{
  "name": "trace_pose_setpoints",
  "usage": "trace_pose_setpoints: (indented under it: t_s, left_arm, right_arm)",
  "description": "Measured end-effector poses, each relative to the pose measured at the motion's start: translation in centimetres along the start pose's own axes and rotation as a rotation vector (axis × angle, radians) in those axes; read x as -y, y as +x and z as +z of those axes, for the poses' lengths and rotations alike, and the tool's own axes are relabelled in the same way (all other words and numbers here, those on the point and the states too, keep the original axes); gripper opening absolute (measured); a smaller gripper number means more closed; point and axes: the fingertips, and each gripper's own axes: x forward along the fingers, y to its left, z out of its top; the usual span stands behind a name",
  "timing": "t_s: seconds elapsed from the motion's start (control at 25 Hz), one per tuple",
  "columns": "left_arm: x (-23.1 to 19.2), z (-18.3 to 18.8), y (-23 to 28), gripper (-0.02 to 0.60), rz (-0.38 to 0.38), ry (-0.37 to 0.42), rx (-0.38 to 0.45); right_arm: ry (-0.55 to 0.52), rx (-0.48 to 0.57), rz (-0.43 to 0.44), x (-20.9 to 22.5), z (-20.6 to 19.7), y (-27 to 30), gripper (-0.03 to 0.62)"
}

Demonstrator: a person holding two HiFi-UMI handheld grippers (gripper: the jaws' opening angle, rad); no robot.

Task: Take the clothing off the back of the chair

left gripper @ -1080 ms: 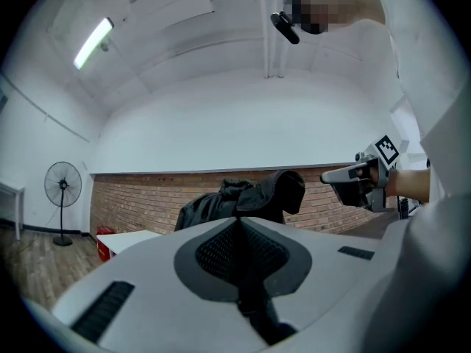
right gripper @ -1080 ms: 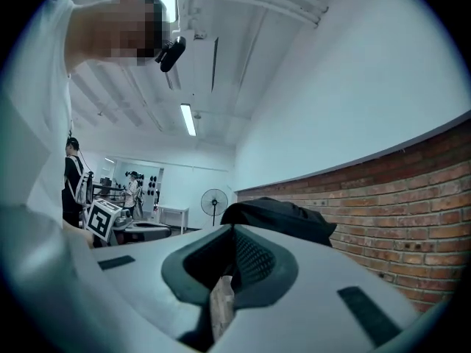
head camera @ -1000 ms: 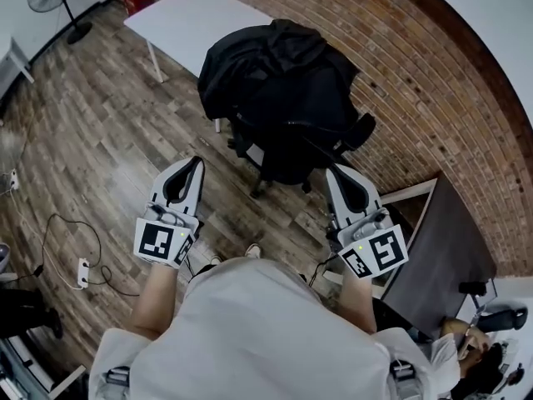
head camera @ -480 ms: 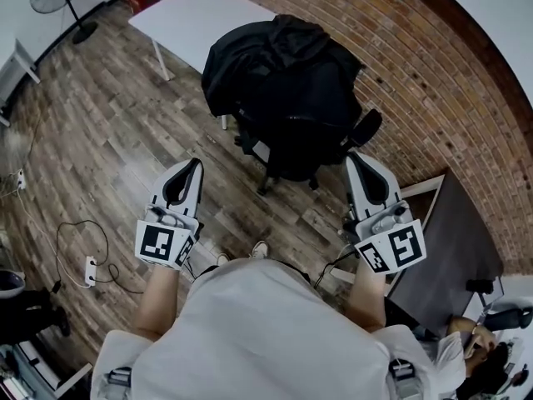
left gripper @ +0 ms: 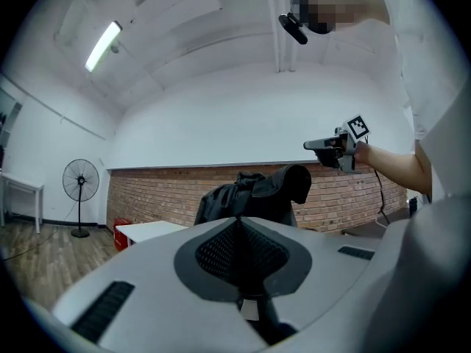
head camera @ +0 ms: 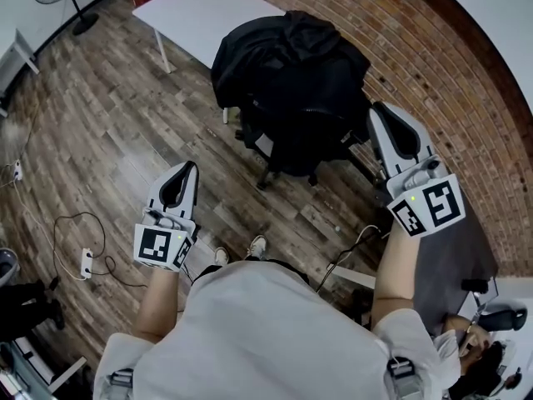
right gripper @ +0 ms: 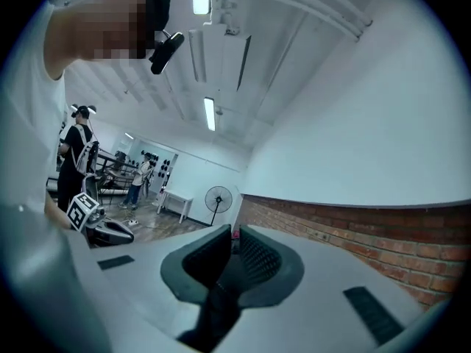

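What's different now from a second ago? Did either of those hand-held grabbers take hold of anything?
The right gripper lifted and moved forward, from near the chair's base to alongside its seat. It grabbed nothing; its fingers are shut and empty. The left gripper hardly shifted and is also shut and empty. The black clothing is still draped over the chair back, untouched.

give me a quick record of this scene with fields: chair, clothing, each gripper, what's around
chair: black office chair on wooden plank floor, by the red brick wall
clothing: black jacket draped over the chair's back, not yet taken
left gripper: jaws together, empty, short of the chair
right gripper: jaws together, empty, next to the chair's side, not on the jacket
behind chair: white rectangular table
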Motion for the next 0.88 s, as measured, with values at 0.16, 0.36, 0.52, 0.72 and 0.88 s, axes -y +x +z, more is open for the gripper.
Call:
trace_pose_setpoints:
  t_s: [0.16, 0.36, 0.52, 0.72, 0.88]
  left_arm:
    - [-0.4, 0.0, -0.9, 0.029, 0.016, -0.006, 0.001]
    - [-0.7, -0.3, -1.7, 0.029, 0.029, -0.008, -0.004]
    - [-0.8, 0.1, -2.0, 0.029, 0.04, -0.005, 0.004]
    - [-1.8, 0.0, -2.4, 0.029, 0.06, -0.009, 0.002]
    - [-1.9, -0.3, -2.3, 0.029, 0.062, -0.016, -0.004]
  right_arm:
    - [-0.089, -0.068, 0.062, -0.3, 0.6, 2.7, 0.059]
    - [-0.221, -0.214, 0.184, -0.8, 0.1, 7.4, 0.237]
    - [-0.307, -0.355, 0.271, -0.6, -1.7, 11.1, 0.392]
    - [-0.415, -0.521, 0.318, 0.0, -5.7, 14.8, 0.472]
    - [-0.386, -0.638, 0.371, 0.1, -9.5, 17.4, 0.532]
